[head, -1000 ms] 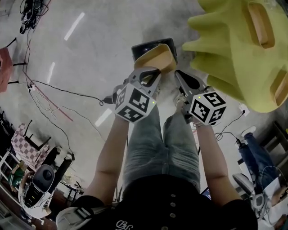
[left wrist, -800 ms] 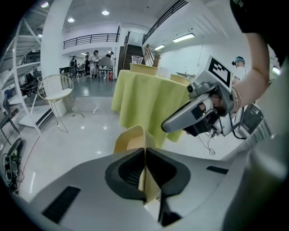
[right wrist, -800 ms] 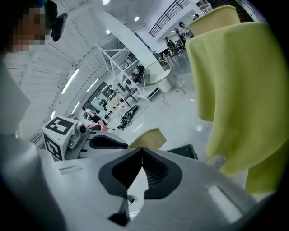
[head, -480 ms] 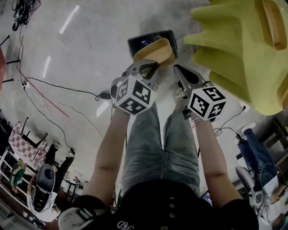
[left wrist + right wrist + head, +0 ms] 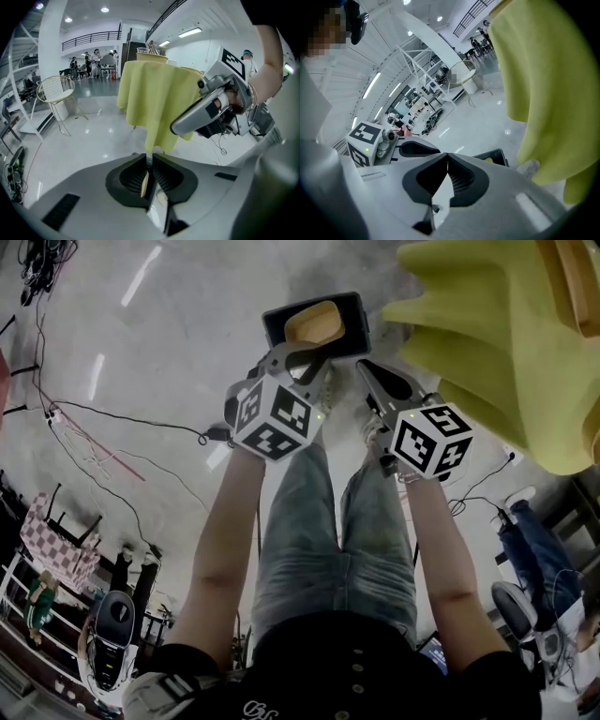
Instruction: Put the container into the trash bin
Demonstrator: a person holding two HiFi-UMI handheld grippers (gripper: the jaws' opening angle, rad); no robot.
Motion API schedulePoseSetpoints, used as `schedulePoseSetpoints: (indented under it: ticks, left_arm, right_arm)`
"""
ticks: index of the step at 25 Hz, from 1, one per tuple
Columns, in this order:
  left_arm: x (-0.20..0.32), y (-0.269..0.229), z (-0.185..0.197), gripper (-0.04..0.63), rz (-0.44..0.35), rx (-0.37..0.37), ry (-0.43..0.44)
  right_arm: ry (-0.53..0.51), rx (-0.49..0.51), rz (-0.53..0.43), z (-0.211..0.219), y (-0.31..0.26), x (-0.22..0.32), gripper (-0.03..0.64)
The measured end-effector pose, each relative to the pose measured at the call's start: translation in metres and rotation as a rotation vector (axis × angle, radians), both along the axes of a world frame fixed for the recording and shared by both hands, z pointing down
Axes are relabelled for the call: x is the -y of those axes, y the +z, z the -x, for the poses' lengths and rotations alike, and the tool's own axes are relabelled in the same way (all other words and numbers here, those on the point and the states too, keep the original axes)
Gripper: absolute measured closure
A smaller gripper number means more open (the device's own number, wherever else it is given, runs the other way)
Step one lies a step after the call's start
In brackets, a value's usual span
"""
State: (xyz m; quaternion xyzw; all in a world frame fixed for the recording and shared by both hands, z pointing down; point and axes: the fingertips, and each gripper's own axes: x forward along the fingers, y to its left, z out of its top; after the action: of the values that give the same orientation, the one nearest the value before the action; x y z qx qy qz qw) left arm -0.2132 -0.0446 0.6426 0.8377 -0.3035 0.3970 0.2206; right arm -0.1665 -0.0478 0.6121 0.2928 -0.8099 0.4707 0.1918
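Note:
A tan, shallow container (image 5: pixel 314 322) hangs inside the opening of the black trash bin (image 5: pixel 359 317), which stands on the floor ahead of the person's feet. My left gripper (image 5: pixel 298 358) is shut on the container's near rim. In the left gripper view that rim (image 5: pixel 145 183) shows as a thin tan strip pinched between the pads. My right gripper (image 5: pixel 362 366) is just right of it, shut with nothing in it. In the right gripper view the bin (image 5: pixel 497 154) lies past the shut right gripper (image 5: pixel 447 157), and a bit of the container (image 5: pixel 487 160) shows in it.
A table under a yellow cloth (image 5: pixel 497 343) stands close on the right of the bin, its hem hanging near the right gripper. Cables (image 5: pixel 112 418) trail over the glossy floor at the left. The person's legs in jeans (image 5: pixel 328 540) are below the grippers.
Both grippers have sunk toward the bin. The container, earlier tilted above the bin's near edge, now sits within the bin's opening, still gripped by the left gripper.

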Motion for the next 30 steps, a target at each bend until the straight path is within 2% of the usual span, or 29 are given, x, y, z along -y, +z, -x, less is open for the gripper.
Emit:
schedulePoseSetpoints:
  ticks: [5,16,21,27,30]
  left_arm:
    - [0.004,-0.018,0.002,0.568,-0.011,-0.029,-0.024]
    - [0.017,-0.093,-0.003,0.568,-0.088,-0.172,-0.039]
    - [0.037,-0.125,-0.012,0.568,-0.130,-0.182,0.025]
    - [0.056,-0.161,-0.040,0.568,-0.189,-0.194,0.084]
    - [0.063,-0.177,-0.067,0.568,-0.203,-0.215,0.093]
  right_arm:
    - [0.023,-0.001,-0.026,-0.003,-0.017,0.007,0.612]
    - [0.133,0.004,-0.111,-0.009,-0.076,0.015,0.612]
    - [0.191,0.021,-0.194,-0.021,-0.112,0.019,0.612]
    - [0.214,0.045,-0.203,-0.049,-0.136,0.019,0.612]
    - [0.236,0.036,-0.233,-0.077,-0.154,0.023,0.612]
